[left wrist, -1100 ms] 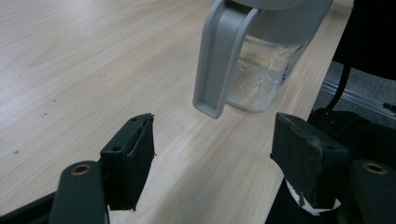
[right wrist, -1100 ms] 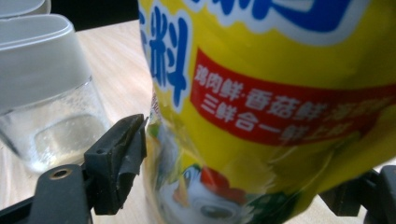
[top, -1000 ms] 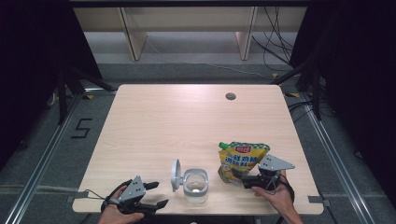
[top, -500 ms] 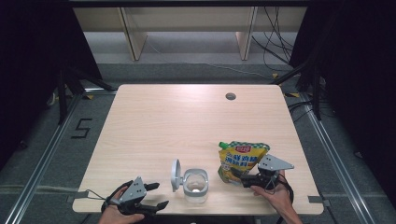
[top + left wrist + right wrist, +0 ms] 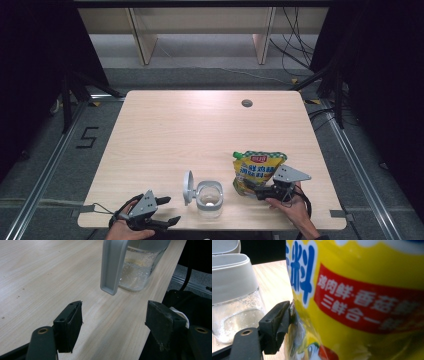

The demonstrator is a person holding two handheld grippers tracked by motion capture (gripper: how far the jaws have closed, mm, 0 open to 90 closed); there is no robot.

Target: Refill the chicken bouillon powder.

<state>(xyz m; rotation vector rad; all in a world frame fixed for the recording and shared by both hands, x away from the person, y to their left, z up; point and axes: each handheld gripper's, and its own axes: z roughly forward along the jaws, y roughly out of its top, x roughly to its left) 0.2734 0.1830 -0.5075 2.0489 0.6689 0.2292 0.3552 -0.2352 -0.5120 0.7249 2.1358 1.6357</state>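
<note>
While standing open-lidded near the table's (image 5: 165, 130) front edge, clear container (image 5: 208, 199) taken as landmark: grey hinged lid (image 5: 188, 187) tipped up on its left side, pale grains low inside, seen again up close through the clear wall in left gripper view (image 5: 136, 267) with lid (image 5: 112, 265) hanging in front of it. Yellow seasoning pouch (image 5: 256, 171) upright just right of container, near but apart from it, red label and blue characters facing right gripper view (image 5: 362, 300). Right gripper (image 5: 263, 192) at pouch's lower right corner, further right of container, held by right hand (image 5: 290, 205); one black jaw pressed against pouch's edge in right gripper view, other jaw hidden behind pouch, so clamped on pouch as far as visible. Left gripper (image 5: 166, 210) left of container and nearer the front edge, in left hand (image 5: 125, 225), jaws spread wide with nothing between them, bare wood only, pointing toward container, well short of touching
</note>
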